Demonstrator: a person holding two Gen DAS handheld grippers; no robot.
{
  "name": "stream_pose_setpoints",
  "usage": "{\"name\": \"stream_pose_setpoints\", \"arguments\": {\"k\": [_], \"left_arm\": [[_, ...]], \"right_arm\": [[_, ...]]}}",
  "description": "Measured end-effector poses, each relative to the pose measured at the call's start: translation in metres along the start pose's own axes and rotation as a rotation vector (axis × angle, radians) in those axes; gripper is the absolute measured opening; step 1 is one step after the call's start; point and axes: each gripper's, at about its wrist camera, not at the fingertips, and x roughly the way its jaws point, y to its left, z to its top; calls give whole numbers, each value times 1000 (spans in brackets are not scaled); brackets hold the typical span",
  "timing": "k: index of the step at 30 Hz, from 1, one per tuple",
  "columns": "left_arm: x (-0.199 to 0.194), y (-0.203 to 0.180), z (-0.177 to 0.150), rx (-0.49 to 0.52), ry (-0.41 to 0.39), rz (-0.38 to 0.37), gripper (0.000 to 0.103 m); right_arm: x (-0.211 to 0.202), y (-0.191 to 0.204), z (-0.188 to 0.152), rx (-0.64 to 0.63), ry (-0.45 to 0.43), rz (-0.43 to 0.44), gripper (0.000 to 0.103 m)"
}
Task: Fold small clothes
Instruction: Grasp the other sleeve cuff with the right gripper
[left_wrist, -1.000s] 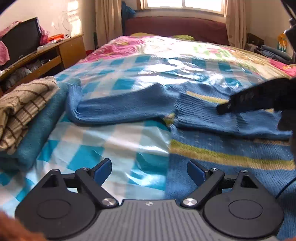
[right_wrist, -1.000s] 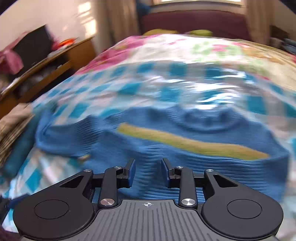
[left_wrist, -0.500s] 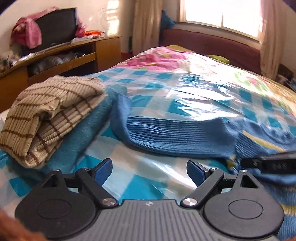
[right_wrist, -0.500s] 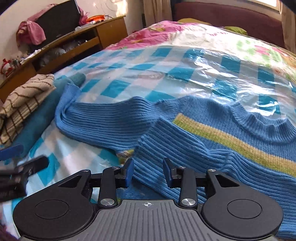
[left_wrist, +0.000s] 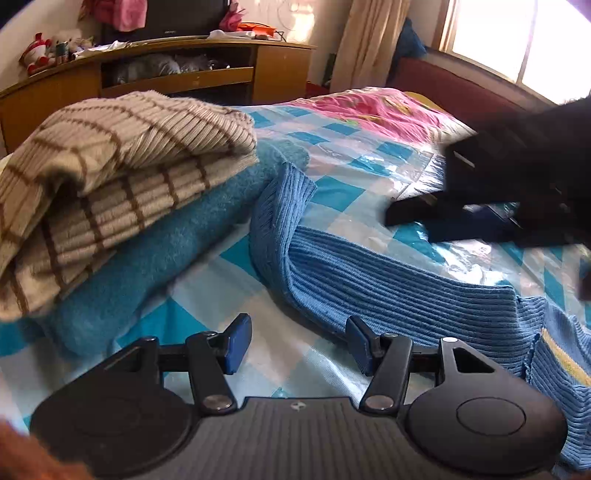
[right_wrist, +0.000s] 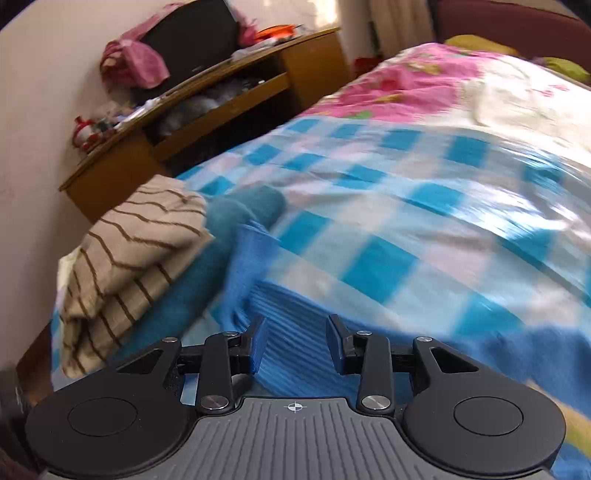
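1. Left wrist view shows the blue sweater (left_wrist: 388, 291) lying on the bed, from the centre of the frame out to the lower right edge. Its ribbed sleeve runs toward the upper left, and the cuff end (left_wrist: 280, 199) stands up against the folded pile.
2. A yellow stripe (left_wrist: 565, 362) crosses the sweater's body at the lower right edge.
3. At the bottom centre, the left gripper (left_wrist: 295, 343) is about half open and closing. Only checked bedcover shows between its blue pads; the right-hand pad (left_wrist: 360, 347) sits just beside the lower edge of the sleeve, and I cannot tell whether it touches.
4. In the right wrist view, the right gripper (right_wrist: 297, 345) is at the bottom centre, partly open and widening. The ribbed sleeve (right_wrist: 295, 332) shows in the gap between the pads, which do not press on it.
5. That view is blurred, so finer detail of the knit is lost.
6. In the left wrist view the right gripper shows as a dark shape at the right edge, over the bedcover above the sleeve.
7. On the left of the frame, a folded beige striped sweater (left_wrist: 110, 177) rests on a folded teal garment (left_wrist: 155, 258).
8. A blue-and-white checked cover (left_wrist: 332, 192) with a glossy sheen lies under everything; a pink floral quilt (left_wrist: 376, 110) lies farther up.
9. A wooden cabinet (left_wrist: 177, 77) stands at the upper left and a bright window (left_wrist: 517, 40) at the upper right.
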Motion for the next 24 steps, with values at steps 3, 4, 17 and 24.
{"name": "stream_pose_setpoints", "arguments": {"k": [3,4,17,24], "left_arm": [[2,3,-5,6,-15,2,61],[2,5,-6,8,-23,3,61],[4,13,-16,18,-50,-10,61],[-9,-2,-22,69,-113,-40,71]], "right_arm": [[38,14,21,-7,48,30,38],[50,17,26,-3,61,33,38],[98,30,37,21,136,-11,8],[-8,8,31,86,-34,-10,8]]}}
